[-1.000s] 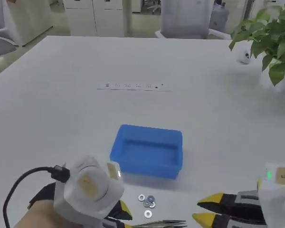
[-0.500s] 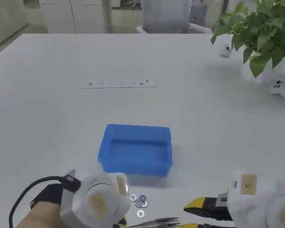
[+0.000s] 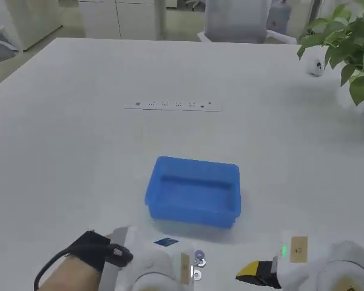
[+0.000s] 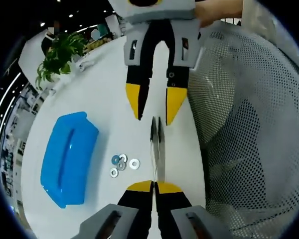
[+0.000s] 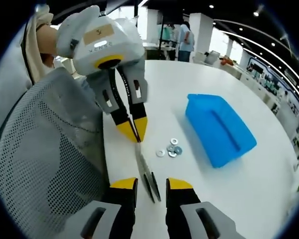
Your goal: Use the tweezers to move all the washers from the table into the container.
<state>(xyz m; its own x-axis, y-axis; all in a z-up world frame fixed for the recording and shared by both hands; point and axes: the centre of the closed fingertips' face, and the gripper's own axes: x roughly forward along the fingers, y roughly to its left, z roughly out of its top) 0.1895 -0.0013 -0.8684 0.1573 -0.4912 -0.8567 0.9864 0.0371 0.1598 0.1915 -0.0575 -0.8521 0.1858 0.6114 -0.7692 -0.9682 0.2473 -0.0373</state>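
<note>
L claw (image 4: 153, 184), clamped on tweezers (image 4: 158, 149), has edged nearer washers (image 4: 122, 163). R claw (image 5: 152, 183) apart round tweezers' other end; washers lie just beside.

A blue rectangular plastic container (image 3: 194, 193) sits open on the white tabletop (image 3: 79, 133). Just in front of it lie a few small metal washers (image 3: 198, 262), close together. The left gripper (image 3: 161, 270), white-bodied, is beside them at the lower edge. The right gripper (image 3: 256, 273) shows a yellow jaw tip. A leafy green plant (image 3: 350, 45) stands far right.
</note>
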